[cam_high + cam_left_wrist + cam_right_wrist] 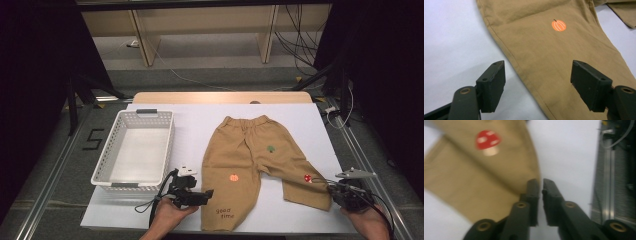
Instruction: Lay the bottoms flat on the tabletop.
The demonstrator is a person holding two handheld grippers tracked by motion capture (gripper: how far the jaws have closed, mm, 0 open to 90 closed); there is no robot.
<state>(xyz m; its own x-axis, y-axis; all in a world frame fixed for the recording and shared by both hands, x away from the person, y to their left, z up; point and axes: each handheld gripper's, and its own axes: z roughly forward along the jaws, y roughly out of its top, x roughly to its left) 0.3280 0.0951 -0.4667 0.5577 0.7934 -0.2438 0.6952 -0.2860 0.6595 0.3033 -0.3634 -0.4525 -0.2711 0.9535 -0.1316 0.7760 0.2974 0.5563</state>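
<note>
Lying flat on the white bench point(300, 125), the tan trousers point(240, 160) are spreading from the bench's middle toward five o'clock, waistband at twelve o'clock and legs pointing toward six. The left hand-held gripper point(207, 193) is hovering at the seven o'clock corner with its jaws spread wide, straddling the outer seam of the trouser leg bearing the orange pumpkin point(558, 25) (nothing is caught between them). The right hand-held gripper point(541, 185) is sitting at the five o'clock edge, jaws nearly touching, right at the hem edge near the red mushroom point(488, 142); whether cloth is pinched is unclear. A white basket point(134, 150) is standing at nine o'clock.
</note>
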